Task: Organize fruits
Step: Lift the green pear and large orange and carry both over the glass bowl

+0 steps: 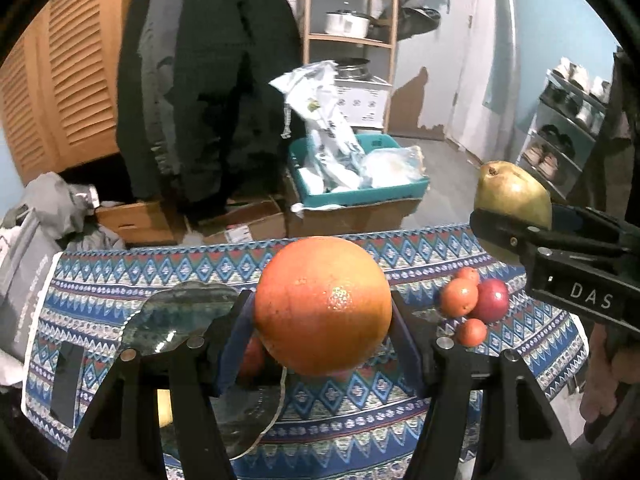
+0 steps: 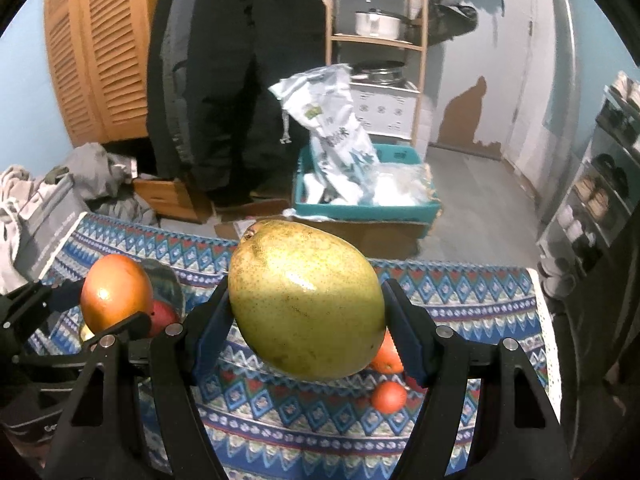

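Left gripper (image 1: 323,312) jaws clamp the large round orange citrus fruit (image 1: 323,306) across its middle, lifted clear of the blue patterned tablecloth (image 1: 104,280); right gripper (image 2: 306,312) jaws squeeze the yellow-green speckled pear (image 2: 306,300) sideways, likewise airborne, probably for carrying; small loose oranges (image 1: 460,296) lie beyond the left jaws.

My left gripper (image 1: 323,320) clamps orange (image 1: 322,305); fruit hides most of glass plate (image 1: 180,316) and all but sliver of red fruit (image 1: 252,356) beneath it. Yellow item (image 1: 164,408) at plate's near edge mostly blocked by my gripper's frame, kind unclear. In right wrist view, my right gripper (image 2: 308,320) clamps pear (image 2: 306,300), which covers most of small orange (image 2: 386,358) on patterned cloth (image 2: 460,304). Print on white bag (image 2: 340,132) too blurred to read. Shoe rack (image 1: 568,136) cut by frame edge.
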Demonstrator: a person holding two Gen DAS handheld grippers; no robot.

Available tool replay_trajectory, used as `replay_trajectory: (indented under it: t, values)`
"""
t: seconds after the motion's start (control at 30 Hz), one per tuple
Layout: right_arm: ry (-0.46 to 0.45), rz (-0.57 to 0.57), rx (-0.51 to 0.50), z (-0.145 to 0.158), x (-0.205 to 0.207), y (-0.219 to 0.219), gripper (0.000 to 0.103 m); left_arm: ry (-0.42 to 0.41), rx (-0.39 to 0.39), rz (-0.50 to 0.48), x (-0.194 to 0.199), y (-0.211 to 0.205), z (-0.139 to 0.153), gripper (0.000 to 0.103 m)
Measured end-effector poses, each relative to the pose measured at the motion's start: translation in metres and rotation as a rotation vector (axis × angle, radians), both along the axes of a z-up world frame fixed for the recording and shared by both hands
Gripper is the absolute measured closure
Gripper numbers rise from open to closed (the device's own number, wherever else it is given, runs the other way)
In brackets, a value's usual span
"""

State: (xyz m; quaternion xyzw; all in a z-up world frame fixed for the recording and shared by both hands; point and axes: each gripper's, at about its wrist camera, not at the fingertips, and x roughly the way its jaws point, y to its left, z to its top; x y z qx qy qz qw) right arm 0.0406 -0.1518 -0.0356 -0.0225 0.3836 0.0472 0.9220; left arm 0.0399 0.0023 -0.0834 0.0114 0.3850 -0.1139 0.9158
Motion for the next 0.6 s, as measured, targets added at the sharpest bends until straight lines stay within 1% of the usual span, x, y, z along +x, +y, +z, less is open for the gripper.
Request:
replay_trajectory:
  t: [0.3, 0.6]
  values:
    - [0.027, 0.068, -0.001, -0.010, 0.021, 0.044, 0.031, 0.026, -0.005, 0.077, 0.008, 0.043, -0.011, 0.037]
    - [0.077, 0.150, 0.017, -0.033, 0.045, 0.093, 0.031, 0.058, 0.023, 0.170, 0.020, 0.092, -0.032, 0.037]
